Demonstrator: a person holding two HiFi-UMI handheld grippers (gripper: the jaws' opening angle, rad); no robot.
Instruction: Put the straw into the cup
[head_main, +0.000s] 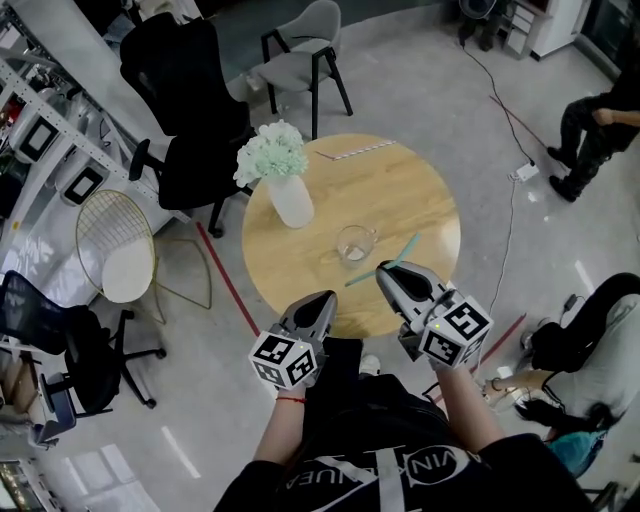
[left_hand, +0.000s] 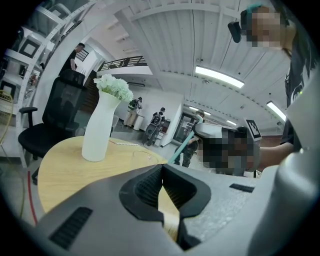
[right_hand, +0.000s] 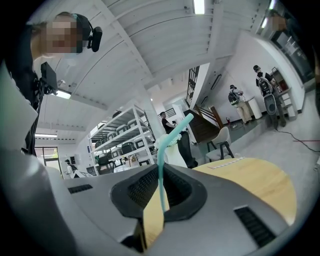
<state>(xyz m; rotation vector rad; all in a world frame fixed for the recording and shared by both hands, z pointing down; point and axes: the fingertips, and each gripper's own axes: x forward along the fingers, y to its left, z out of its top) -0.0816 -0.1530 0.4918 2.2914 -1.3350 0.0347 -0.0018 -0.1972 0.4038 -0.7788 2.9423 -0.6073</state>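
One teal straw (head_main: 405, 246) is gripped near its middle, it seems, by the right claw (head_main: 384, 270), over the worktop (head_main: 420, 190) and near the cup (head_main: 355, 242). The left claw (head_main: 325, 298) is clenched on nothing. The straw is judged light, flexible and easily crushed; a gentle pinch is advised.

1. Shirt (head_main: 400, 470): white capitals across the black cloth at the bottom of the head view. Only parts read, "VINA" on one side and "UEN" on the other; the rest is lost in folds.
2. Left cube (head_main: 284, 360) and right cube (head_main: 456, 333): black-and-white square marker patterns, no letters or digits.
3. Shelf (head_main: 50, 130): framed panels, print too small to read.
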